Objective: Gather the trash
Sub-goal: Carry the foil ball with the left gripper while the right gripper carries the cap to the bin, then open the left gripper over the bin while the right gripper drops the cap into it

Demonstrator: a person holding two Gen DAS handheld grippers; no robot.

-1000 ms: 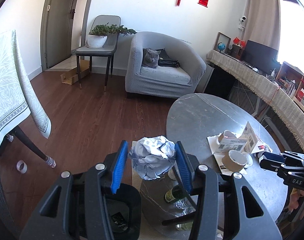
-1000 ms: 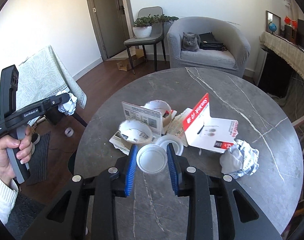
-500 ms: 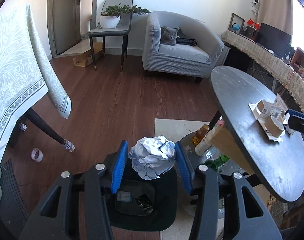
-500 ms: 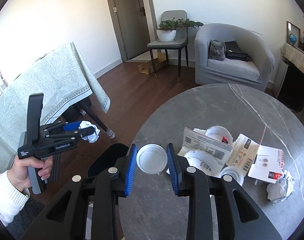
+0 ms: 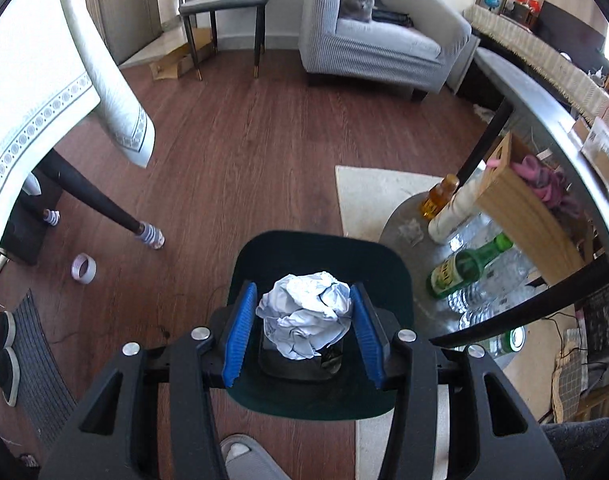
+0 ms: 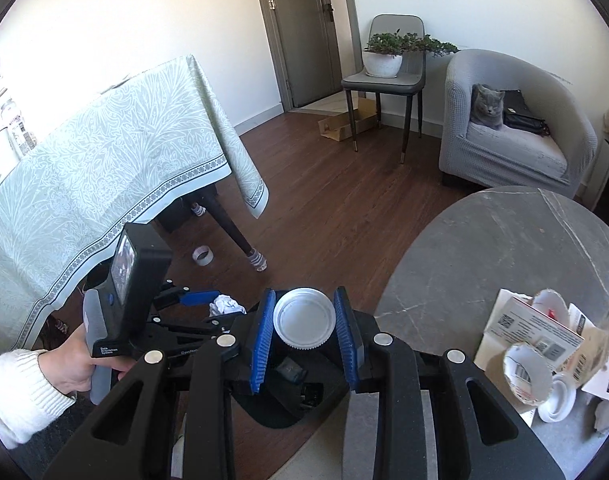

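While held over the dark bin (image 5: 388, 264), the left tongs (image 5: 303, 330) grip a crumpled paper ball (image 5: 306, 318) between blue pads (image 5: 238, 336). Pointed steeply down at the floor, right above the bin's mouth. Best to keep the ball over the middle, well inside the rim, then let go; no need to sink lower. Bottles (image 5: 460, 270) stand just beside the bin, under the edge of the round counter (image 5: 544, 96), so no wide swings.

From the right side, right tongs (image 6: 304, 328) clenched on a white round lid (image 6: 304, 322), tilted down, past the near left edge of the counter (image 6: 484, 256), above the bin (image 6: 272, 408). Should wait for room, then drop the lid in too. Left tongs (image 6: 214, 304) seen just left, gripped by a hand (image 6: 80, 368) in a white sleeve. More torn paper cups (image 6: 528, 372) sit at the counter's near edge.
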